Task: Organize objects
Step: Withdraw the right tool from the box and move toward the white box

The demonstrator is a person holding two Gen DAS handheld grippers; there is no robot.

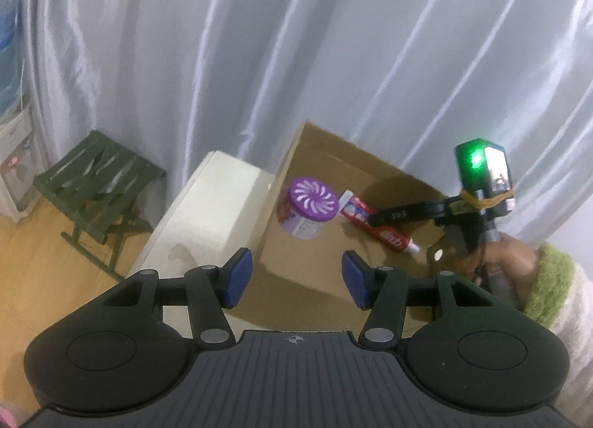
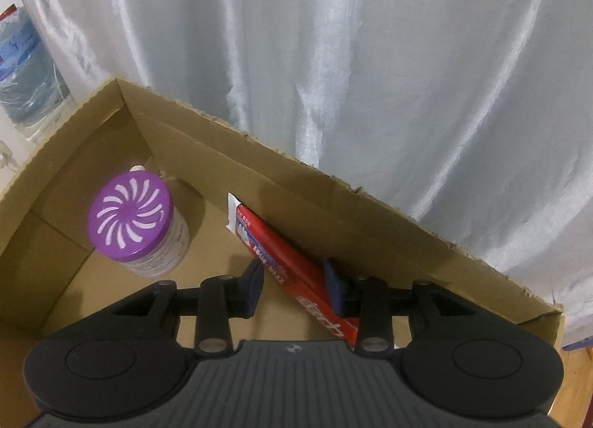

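Observation:
An open cardboard box (image 1: 326,153) (image 2: 333,213) holds an upright jar with a purple swirl lid (image 1: 313,202) (image 2: 129,220). Beside it, a red toothpaste tube (image 1: 355,211) (image 2: 274,242) leans along the box's far wall. My right gripper (image 2: 296,289) (image 1: 374,220) reaches down into the box. Its blue pads sit on either side of the tube's middle, shut on it. My left gripper (image 1: 296,278) hovers over the box's near-left edge, open, with nothing between its fingers.
A white block (image 1: 215,213) adjoins the box on the left. A green folding stool (image 1: 100,183) stands on the wooden floor further left, near a water dispenser (image 1: 11,153). A white curtain (image 2: 370,57) hangs behind. A hand in a green cuff (image 1: 519,261) holds the right gripper.

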